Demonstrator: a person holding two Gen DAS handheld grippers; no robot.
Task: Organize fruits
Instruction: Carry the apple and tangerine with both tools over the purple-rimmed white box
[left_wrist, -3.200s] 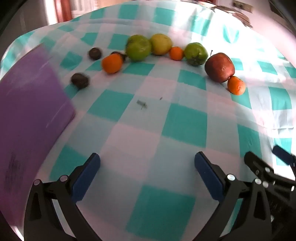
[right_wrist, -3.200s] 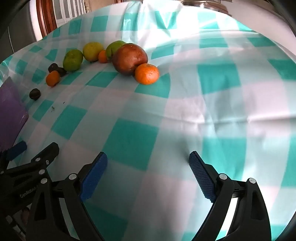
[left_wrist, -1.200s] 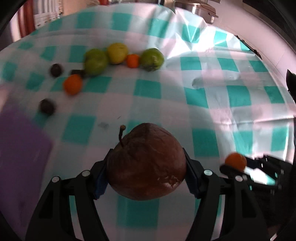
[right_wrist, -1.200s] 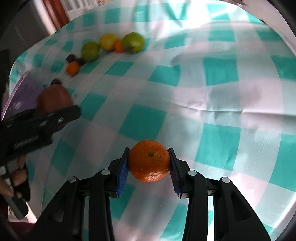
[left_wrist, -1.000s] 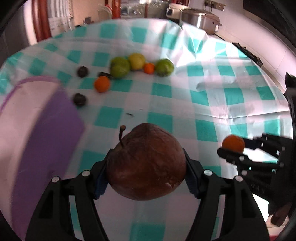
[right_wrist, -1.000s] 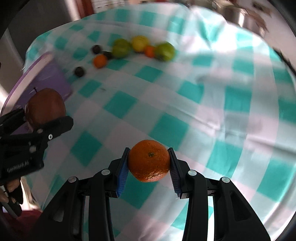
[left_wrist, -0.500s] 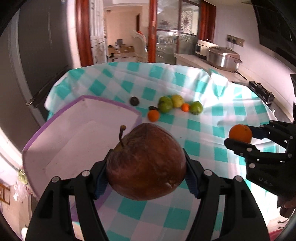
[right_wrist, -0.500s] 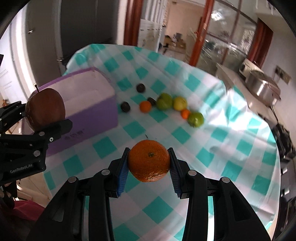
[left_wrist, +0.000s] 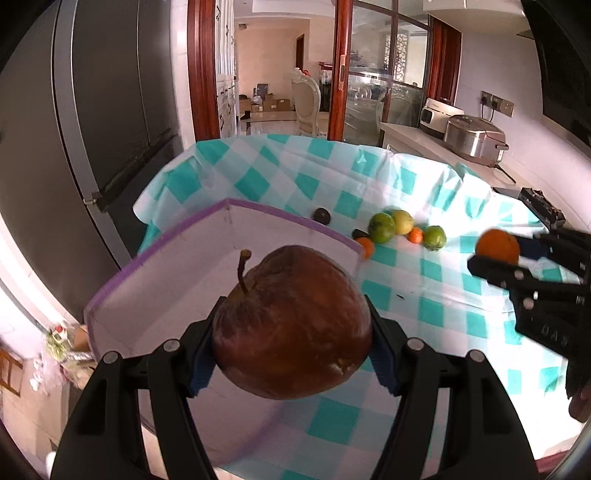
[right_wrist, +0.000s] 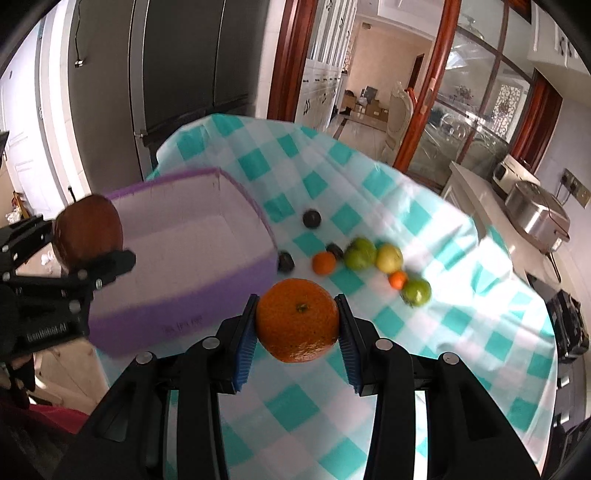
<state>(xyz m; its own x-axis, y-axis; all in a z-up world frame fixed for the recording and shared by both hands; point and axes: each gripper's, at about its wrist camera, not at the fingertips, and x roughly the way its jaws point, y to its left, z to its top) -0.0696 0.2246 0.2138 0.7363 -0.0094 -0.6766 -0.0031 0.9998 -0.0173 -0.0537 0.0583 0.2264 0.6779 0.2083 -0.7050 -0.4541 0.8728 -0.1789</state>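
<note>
Left claw (left_wrist: 291, 332) pinches a big dark red-brown wrinkled apple with a stem (left_wrist: 291, 325) between its blue pads, held up in the air over the near part of an open purple cardboard box with white inside (left_wrist: 221, 280). In the right wrist view the left claw (right_wrist: 88, 251) and its apple (right_wrist: 88, 232) sit at the left, above the box's (right_wrist: 184, 229) near-left corner.

Right claw (right_wrist: 297, 325) clamps a round orange mandarin (right_wrist: 297, 319) between its blue pads, lifted above the table covered in a teal-and-white checked cloth (right_wrist: 406, 369), just right of the box's near-right corner. From the left wrist view the right claw (left_wrist: 496, 254) with the mandarin (left_wrist: 496, 251) is at the right, well apart from the apple.

Fruit left on the cloth, far of both claws: a dark round fruit (right_wrist: 311, 218) alone near the box's far-right side; two more dark ones (right_wrist: 286, 262) (right_wrist: 335, 251) beside the box wall; a small orange one (right_wrist: 324, 263); a green round fruit (right_wrist: 360, 253) touching a yellow-green one (right_wrist: 388, 257); a tiny orange one (right_wrist: 397, 279); a second green fruit (right_wrist: 416, 291) at the row's right end. The row is blurry in the right wrist view.
</note>
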